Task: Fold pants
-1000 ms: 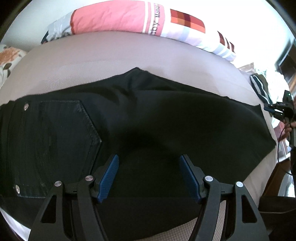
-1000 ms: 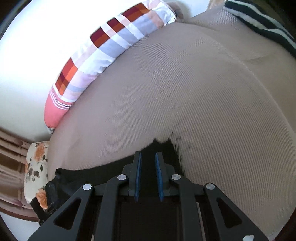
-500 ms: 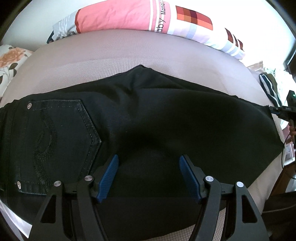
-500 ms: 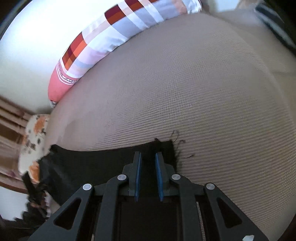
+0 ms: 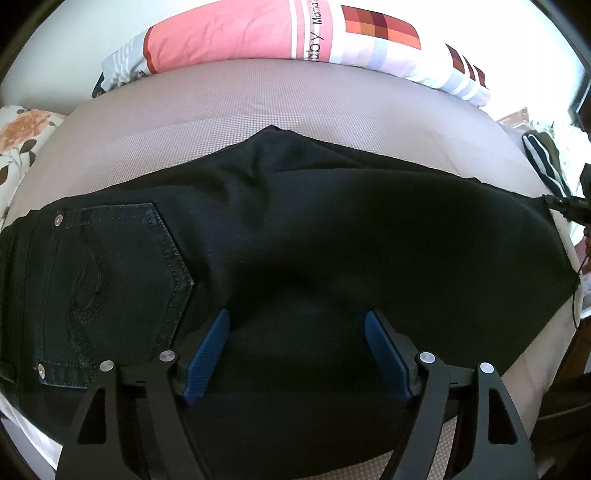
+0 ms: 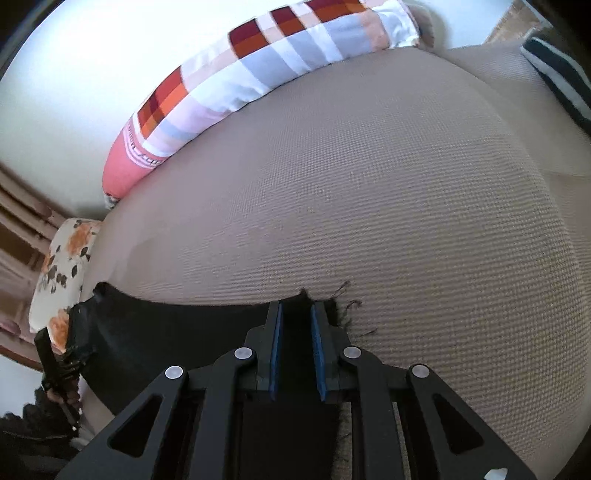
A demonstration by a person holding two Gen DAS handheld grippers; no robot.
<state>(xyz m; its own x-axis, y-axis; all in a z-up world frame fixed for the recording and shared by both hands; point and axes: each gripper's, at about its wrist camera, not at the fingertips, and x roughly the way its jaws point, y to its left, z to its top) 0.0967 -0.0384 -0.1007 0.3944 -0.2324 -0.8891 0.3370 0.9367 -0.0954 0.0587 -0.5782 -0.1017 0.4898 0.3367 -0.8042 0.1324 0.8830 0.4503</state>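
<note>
Right gripper [image 6: 297, 317]: jaws narrow, clamped on the frayed hem end of the black pants [image 5: 332, 240]; dark cloth fills the gap between the blue pads [image 6: 276, 343] and runs back under the frame.
Left gripper [image 5: 297, 350]: jaws wide and opening, blue pads [image 5: 208, 354] standing over the middle of the garment; cloth lies between and below them, but no pad is seen pressing on it.
Risk at the right grip: only the hem edge appears to be caught, with loose threads just beside the right pad; a sharp pull could, in my judgement, slip the hem out or drag one layer and not the other.
Risk at the left grip: with nothing pinning the middle, a pull from the hem end may slide the whole garment across the bed cover [image 6: 369, 184] instead of making a crease; the soft ridges ahead of the left jaws could set into the fold.
Pants relative to the left jaws: spread flat crosswise, back pocket [image 5: 110, 277] to the left of the jaws, hem end far to the right where the other tool's tip meets it.
Beyond the jaws: bare bed cover, then a striped pillow [image 5: 277, 33] at the far edge, well apart from the garment.
</note>
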